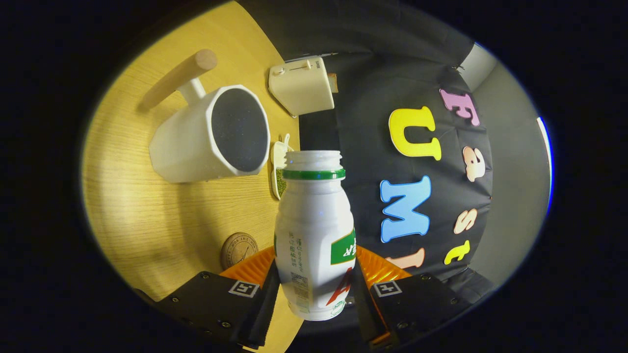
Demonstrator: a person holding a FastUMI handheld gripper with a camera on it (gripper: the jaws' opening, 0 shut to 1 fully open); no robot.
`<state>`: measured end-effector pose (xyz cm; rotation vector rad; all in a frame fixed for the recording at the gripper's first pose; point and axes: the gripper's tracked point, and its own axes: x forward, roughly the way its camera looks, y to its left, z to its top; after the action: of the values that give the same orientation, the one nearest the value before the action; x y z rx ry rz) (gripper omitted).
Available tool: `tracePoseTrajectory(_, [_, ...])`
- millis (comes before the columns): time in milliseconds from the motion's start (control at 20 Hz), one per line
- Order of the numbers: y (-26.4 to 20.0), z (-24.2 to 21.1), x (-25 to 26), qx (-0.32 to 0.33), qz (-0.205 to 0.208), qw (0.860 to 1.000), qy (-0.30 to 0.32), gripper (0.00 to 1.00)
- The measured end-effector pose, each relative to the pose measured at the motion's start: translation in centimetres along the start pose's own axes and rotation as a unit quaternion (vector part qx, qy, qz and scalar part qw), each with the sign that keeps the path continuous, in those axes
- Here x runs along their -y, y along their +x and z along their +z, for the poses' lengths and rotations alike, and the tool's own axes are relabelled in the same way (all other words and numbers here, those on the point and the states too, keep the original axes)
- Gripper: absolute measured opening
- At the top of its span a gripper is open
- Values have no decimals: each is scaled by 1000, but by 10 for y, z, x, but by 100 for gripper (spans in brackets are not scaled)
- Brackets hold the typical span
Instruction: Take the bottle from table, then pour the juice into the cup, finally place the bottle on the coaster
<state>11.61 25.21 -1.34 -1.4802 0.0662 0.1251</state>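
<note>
My gripper (314, 289) is shut on a white plastic bottle (313, 235) with a green neck ring and an uncapped mouth; both fingers press on its lower body. The view is rolled sideways, so the wooden table (142, 215) stands like a wall beside the bottle. A white faceted cup (206, 137) with a dark inside and a wooden handle sits on the table beyond the fingers, its mouth close to the bottle's mouth. A round brown coaster (238, 249) lies on the table just beside my left finger.
A cream toaster-like box (301, 86) stands past the cup near the table's far edge. A small white dish with green beans (279, 169) lies between the cup and the bottle's neck. The black cloth wall hangs behind.
</note>
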Motion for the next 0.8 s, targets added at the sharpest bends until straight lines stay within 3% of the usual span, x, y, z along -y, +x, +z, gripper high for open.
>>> tracePoseTrajectory(800, [1, 1, 7, -1, -27, 997, -74, 70])
